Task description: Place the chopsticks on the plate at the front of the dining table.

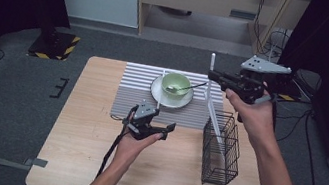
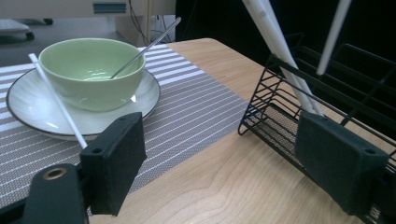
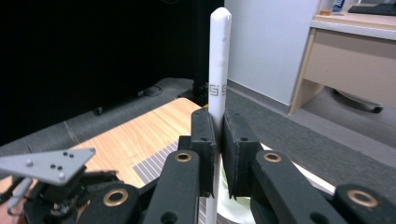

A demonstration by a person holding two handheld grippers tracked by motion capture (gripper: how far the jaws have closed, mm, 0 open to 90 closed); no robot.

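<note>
My right gripper (image 3: 218, 128) is shut on a white chopstick (image 3: 219, 60) and holds it upright. In the high view this gripper (image 1: 212, 74) hovers above the far end of a black wire basket (image 1: 221, 152), and the chopstick (image 1: 212, 62) points up. A second white chopstick (image 1: 214, 122) leans inside the basket (image 2: 280, 126). My left gripper (image 1: 166, 130) is open and holds nothing, low over the table between the plate and the basket. Between its jaws (image 2: 224, 154) there is bare wood. A third chopstick (image 2: 56, 98) rests on the plate's rim.
A green bowl (image 1: 176, 82) with a metal spoon (image 1: 193, 86) sits on a white plate (image 1: 170, 99) on a striped placemat (image 1: 132, 92). The basket stands near the table's right edge. Bare wood lies at the left and front.
</note>
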